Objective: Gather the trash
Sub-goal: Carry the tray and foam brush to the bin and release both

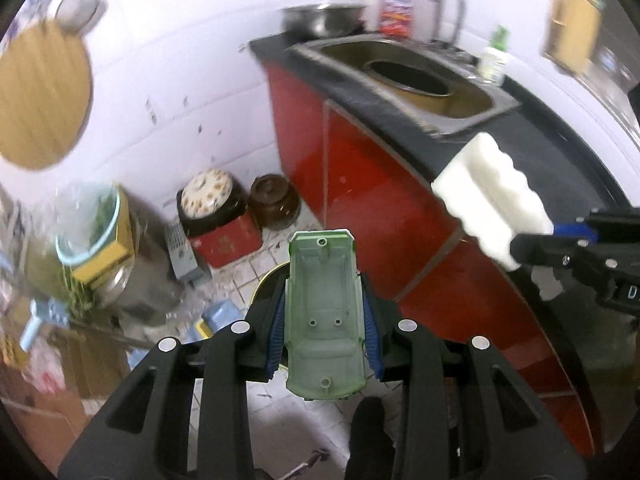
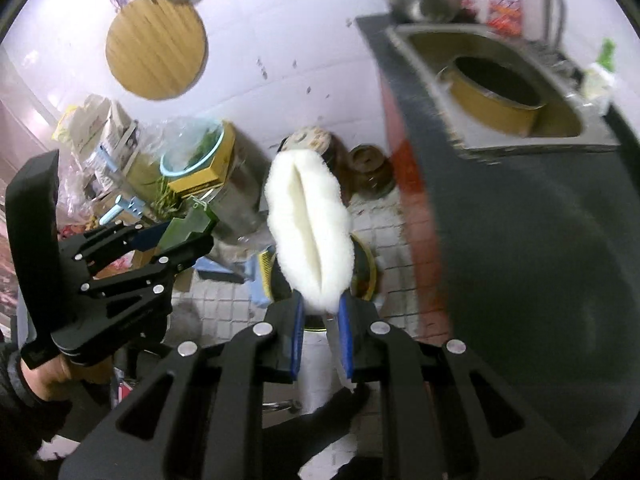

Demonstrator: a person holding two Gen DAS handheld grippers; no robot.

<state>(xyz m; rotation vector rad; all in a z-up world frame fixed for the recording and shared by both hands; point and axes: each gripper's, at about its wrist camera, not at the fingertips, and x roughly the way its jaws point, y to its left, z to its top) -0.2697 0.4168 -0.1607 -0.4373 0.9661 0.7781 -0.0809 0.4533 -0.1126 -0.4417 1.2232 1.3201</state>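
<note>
The left tool (image 1: 326, 312) gripped a pale green moulded plastic shell (image 1: 325, 316) above the tiled floor (image 1: 256, 272). The right tool (image 2: 320, 320) clamped a white ridged foam block (image 2: 310, 228) beside the dark desk (image 2: 520, 260) edge. No writing was legible.

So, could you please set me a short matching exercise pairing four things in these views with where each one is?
Things:
1. green plastic shell
2. white foam piece
3. round wooden board
4. yellow-sided tin

Places:
a. inside the sink
b. gripped in the right claw
c. hanging on the white wall
d. gripped in the left claw

Pairs: 1-d, 2-b, 3-c, 4-a
</note>
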